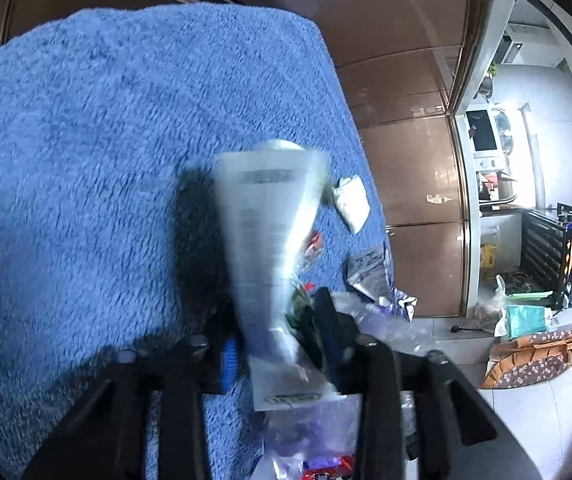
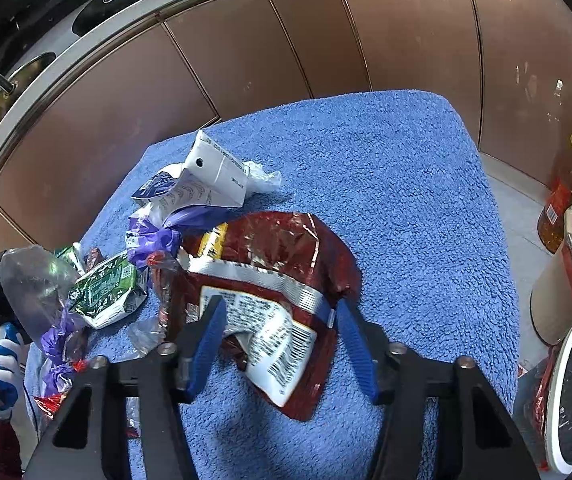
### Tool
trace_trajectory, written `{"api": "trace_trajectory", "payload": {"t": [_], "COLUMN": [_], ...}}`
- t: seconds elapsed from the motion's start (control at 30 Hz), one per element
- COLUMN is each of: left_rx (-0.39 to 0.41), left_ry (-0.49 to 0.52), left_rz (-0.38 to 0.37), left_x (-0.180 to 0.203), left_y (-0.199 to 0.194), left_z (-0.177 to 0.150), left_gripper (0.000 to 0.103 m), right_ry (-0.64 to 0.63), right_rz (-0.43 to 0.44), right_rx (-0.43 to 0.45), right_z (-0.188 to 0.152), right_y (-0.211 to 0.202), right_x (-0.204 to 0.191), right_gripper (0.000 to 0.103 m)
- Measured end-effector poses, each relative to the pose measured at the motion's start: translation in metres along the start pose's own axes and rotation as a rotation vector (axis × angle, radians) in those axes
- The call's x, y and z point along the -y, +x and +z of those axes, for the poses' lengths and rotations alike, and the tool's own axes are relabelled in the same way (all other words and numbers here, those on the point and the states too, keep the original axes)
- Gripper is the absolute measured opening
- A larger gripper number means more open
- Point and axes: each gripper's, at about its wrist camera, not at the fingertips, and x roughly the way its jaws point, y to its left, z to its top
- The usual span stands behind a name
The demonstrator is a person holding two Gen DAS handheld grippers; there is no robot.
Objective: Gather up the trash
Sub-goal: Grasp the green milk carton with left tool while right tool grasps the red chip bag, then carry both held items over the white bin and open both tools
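From the left wrist we see our left hand-held gripper (image 1: 281,332) clamped on a blurred white wrapper (image 1: 269,248) above the blue towel (image 1: 85,140).

From the right wrist, our right hand-held gripper (image 2: 279,316) stands open around a dark red snack bag (image 2: 269,280); a white carton (image 2: 213,172) lies farther left.

no legible text: only blurred print on the white carton (image 2: 215,172) and red snack bag (image 2: 269,292)
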Motion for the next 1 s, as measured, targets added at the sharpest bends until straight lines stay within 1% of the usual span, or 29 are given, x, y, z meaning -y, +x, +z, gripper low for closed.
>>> {"api": "trace_trajectory", "payload": {"t": [0.03, 0.1, 0.13, 0.2, 0.27, 0.4, 0.57, 0.67, 0.73, 0.83, 0.9, 1.0], "left_rx": [0.007, 0.019, 0.023, 0.040, 0.069, 0.109, 0.151, 0.166, 0.158, 0.122, 0.077, -0.016], "left_ry": [0.005, 0.021, 0.025, 0.047, 0.080, 0.132, 0.213, 0.283, 0.334, 0.421, 0.478, 0.558], "left_rz": [0.000, -0.002, -0.010, -0.022, -0.029, -0.049, -0.075, -0.114, -0.140, -0.174, -0.197, -0.228], "left_x": [0.001, 0.004, 0.006, 0.011, 0.020, 0.035, 0.065, 0.096, 0.121, 0.160, 0.187, 0.230], "left_y": [-0.001, -0.005, -0.008, -0.016, -0.027, -0.050, -0.080, -0.095, -0.098, -0.094, -0.083, -0.050], "left_z": [0.001, 0.002, 0.002, 0.002, 0.002, -0.003, -0.012, -0.019, -0.027, -0.044, -0.059, -0.087], "left_gripper": [0.027, 0.026, 0.025, 0.025, 0.025, 0.025, 0.025, 0.025, 0.025, 0.025, 0.025, 0.025], "right_ry": [0.002, 0.000, -0.005, -0.008, -0.015, -0.026, -0.024, -0.018, -0.005, 0.029, 0.049, 0.095], "right_rz": [0.003, 0.004, 0.002, 0.000, -0.006, -0.014, -0.003, 0.002, 0.003, -0.005, -0.023, -0.085], "right_rx": [-0.002, -0.008, -0.009, -0.006, 0.003, 0.030, 0.107, 0.160, 0.196, 0.256, 0.287, 0.335], "right_z": [-0.001, -0.002, -0.003, -0.005, -0.007, -0.012, -0.016, -0.020, -0.024, -0.033, -0.038, -0.051], "right_y": [0.000, 0.000, 0.001, -0.001, -0.003, -0.016, -0.051, -0.078, -0.096, -0.126, -0.136, -0.163], "right_x": [0.001, 0.003, 0.003, 0.004, 0.003, 0.000, -0.009, -0.011, -0.010, -0.001, 0.005, 0.029], "right_gripper": [0.044, 0.032, 0.029, 0.020, 0.016, 0.010, 0.010, 0.010, 0.010, 0.010, 0.010, 0.010]}}
